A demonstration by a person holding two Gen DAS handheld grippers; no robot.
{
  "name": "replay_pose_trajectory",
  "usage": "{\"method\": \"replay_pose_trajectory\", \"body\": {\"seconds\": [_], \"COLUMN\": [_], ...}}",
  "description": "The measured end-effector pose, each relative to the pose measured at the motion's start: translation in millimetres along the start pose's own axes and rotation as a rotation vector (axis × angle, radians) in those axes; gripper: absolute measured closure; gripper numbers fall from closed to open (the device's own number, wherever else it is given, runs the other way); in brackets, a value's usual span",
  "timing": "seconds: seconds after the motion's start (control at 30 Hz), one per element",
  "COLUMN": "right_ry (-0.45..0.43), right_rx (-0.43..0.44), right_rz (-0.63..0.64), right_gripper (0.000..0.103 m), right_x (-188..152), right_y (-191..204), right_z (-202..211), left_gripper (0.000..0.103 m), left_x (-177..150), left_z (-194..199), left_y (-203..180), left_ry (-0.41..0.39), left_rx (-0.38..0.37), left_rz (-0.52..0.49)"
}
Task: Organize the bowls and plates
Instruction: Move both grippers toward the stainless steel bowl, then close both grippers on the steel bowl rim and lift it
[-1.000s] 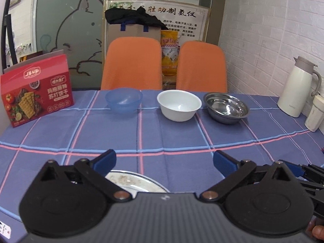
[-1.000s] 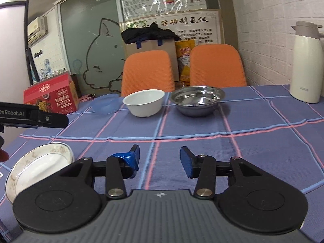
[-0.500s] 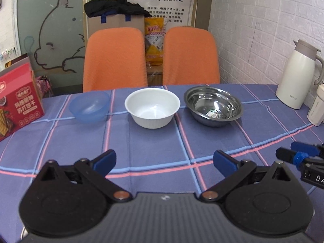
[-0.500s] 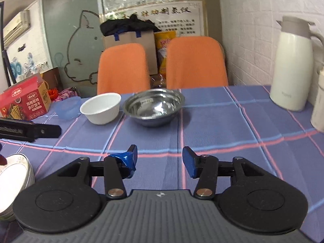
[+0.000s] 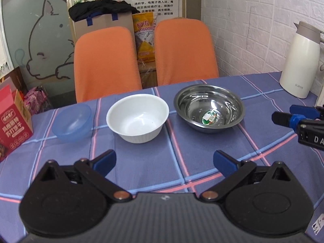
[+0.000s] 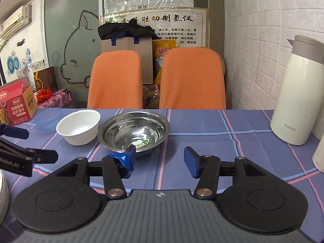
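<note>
Three bowls stand in a row on the far part of the table: a blue plastic bowl (image 5: 71, 122), a white bowl (image 5: 137, 120) and a steel bowl (image 5: 209, 108). My left gripper (image 5: 164, 161) is open and empty, a short way in front of the white bowl. My right gripper (image 6: 160, 159) is open and empty, just in front of the steel bowl (image 6: 134, 134); the white bowl (image 6: 79, 126) and blue bowl (image 6: 47, 122) lie left of it. A plate edge (image 6: 3, 192) shows at the far left of the right wrist view.
A red cracker box (image 5: 12, 125) stands at the table's left edge. A white thermos jug (image 5: 301, 60) stands at the right by the brick wall. Two orange chairs (image 5: 105, 62) stand behind the blue checked tablecloth (image 5: 182, 162).
Both grippers have moved forward toward the bowls, which now look closer. The plate under the left gripper has dropped out of its view. Both stay open.
</note>
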State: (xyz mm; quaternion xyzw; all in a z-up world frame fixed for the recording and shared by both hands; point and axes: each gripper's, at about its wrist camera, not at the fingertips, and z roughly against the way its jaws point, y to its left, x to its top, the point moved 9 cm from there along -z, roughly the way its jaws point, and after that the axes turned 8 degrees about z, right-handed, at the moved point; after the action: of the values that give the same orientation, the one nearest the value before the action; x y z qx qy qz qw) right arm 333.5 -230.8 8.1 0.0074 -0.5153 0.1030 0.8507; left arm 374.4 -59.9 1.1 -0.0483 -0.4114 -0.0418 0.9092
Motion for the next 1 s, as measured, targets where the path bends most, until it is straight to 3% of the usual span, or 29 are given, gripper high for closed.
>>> {"method": "replay_pose_trajectory", "body": {"seconds": [0.6, 0.7, 0.83, 1.0], "right_ry": [0.01, 0.023, 0.037, 0.06], "right_rx": [0.041, 0.041, 0.065, 0.092], "right_rz": [-0.018, -0.038, -0.086, -0.054], "right_gripper": [0.061, 0.061, 0.06, 0.06], "right_x": [13.0, 11.8, 11.8, 16.5], "right_y": [-18.8, -26.6, -34.7, -27.2], "right_z": [-51.0, -62.6, -75.5, -93.7], "left_gripper": [0.002, 0.002, 0.002, 0.004], "left_x": [16.2, 23.5, 35.8, 43.8], "left_z": [-41.8, -50.2, -67.8, -93.2], "left_y": [-21.9, -18.7, -9.4, -6.3], "left_ry": [0.025, 0.051, 0.114, 0.173], "left_rx": [0.011, -0.036, -0.109, -0.114], "left_rz": [-0.054, 0.024, 0.227, 0.384]}}
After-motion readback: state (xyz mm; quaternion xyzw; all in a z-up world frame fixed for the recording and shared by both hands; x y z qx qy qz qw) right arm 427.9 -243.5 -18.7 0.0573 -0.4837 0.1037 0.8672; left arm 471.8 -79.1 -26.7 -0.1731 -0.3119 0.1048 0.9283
